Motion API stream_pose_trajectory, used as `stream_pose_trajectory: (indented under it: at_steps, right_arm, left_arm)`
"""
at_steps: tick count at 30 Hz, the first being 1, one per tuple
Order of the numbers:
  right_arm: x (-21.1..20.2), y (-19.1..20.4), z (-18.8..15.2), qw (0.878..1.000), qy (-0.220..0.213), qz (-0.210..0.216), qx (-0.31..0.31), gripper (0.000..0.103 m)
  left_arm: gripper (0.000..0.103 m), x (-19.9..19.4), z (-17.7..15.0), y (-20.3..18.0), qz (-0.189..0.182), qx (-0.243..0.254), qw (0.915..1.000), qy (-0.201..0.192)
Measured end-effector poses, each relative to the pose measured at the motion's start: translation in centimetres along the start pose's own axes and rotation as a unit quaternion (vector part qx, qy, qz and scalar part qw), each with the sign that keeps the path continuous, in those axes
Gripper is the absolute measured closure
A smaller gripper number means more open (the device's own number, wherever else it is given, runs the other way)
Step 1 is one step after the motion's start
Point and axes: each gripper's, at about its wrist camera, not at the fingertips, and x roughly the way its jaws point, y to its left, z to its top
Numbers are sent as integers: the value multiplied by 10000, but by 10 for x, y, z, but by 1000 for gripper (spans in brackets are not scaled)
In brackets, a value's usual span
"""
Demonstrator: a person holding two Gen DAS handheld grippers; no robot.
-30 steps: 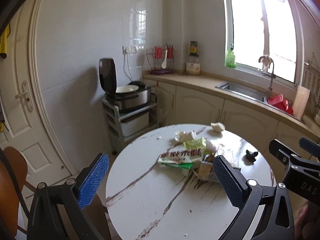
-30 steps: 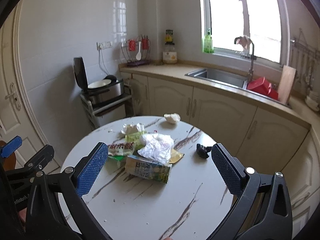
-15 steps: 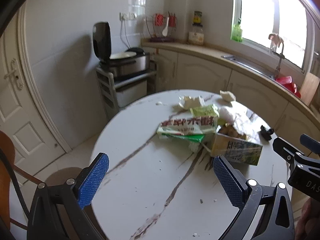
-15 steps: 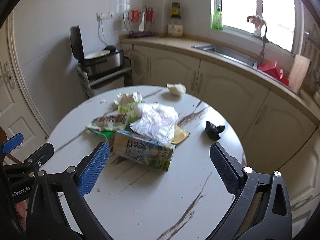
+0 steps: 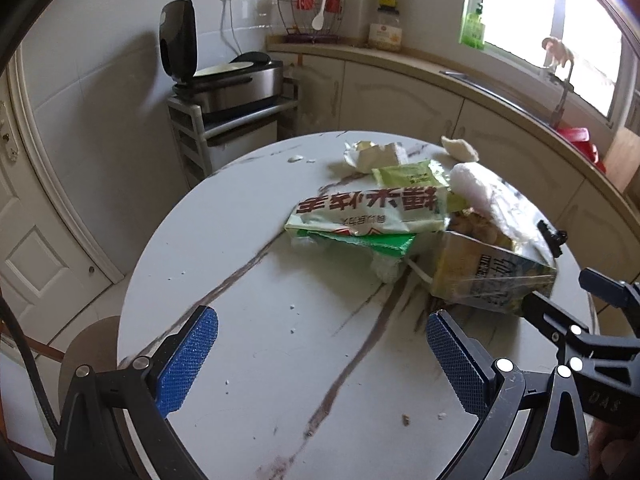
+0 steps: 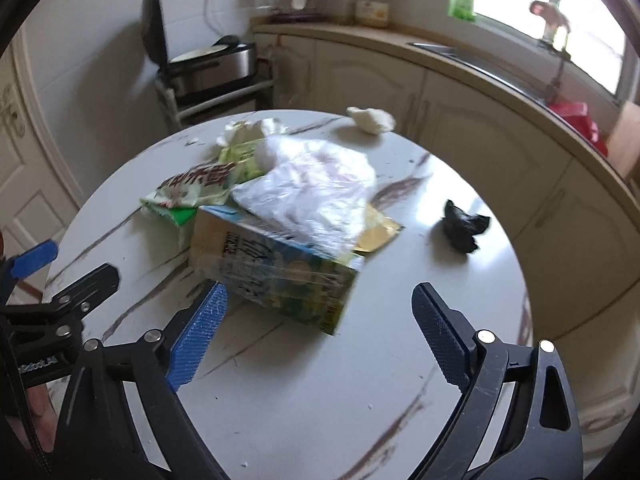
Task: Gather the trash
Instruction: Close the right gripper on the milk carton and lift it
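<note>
On the round marble table [image 6: 400, 420] the trash sat heaped mid-top. My right gripper [image 6: 316, 322] had just been narrowing, though wide and empty, one carton [image 6: 272, 276] just ahead. My left gripper [image 5: 320, 346] gaped, empty. One black scrap [image 6: 464, 226] lay apart.

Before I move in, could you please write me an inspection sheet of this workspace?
Surface: round marble table, crumbs scattered.
Job's things: carton on its side under a clear plastic bag; green snack wrapper; crumpled tissue; black scrap lying apart.
Clutter: nothing seen beyond the trash.
Grippers: left gripper open, empty; right gripper open, jaws just closing a little, nothing between them.
Cables: black cable at left edge.
Surroundings: rice cooker on a cart, sink, window.
</note>
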Motion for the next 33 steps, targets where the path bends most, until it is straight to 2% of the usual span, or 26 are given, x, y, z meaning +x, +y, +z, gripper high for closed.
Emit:
stream_pose_trajectory:
  at_steps: [7, 14, 23, 25, 28, 30, 33]
  right_arm:
    - [15, 25, 5, 9967, 15, -153, -797, 10]
    - [34, 42, 5, 9874, 269, -297, -1529, 9]
    - [54, 52, 8, 9773, 283, -301, -2076, 10]
    - [58, 54, 9, 9764, 306, -183, -2130, 14]
    - [59, 56, 9, 9756, 286, -233, -2164, 23]
    - [55, 53, 10, 9771, 253, -214, -2101, 38]
    - [49, 47, 9, 9801, 230, -87, -1971, 49]
  left_arm:
    - [1, 20, -2, 17, 36, -204, 9997, 119]
    - [1, 29, -5, 19, -55, -179, 9996, 233]
    - [1, 29, -1, 21, -18, -162, 9996, 247]
    - [1, 29, 1, 19, -15, -148, 9996, 254]
    - [1, 29, 3, 16, -38, -77, 9997, 242]
    - [1, 31, 5, 15, -76, -31, 9996, 253]
    - [1, 35, 10, 11, -136, 27, 9996, 250]
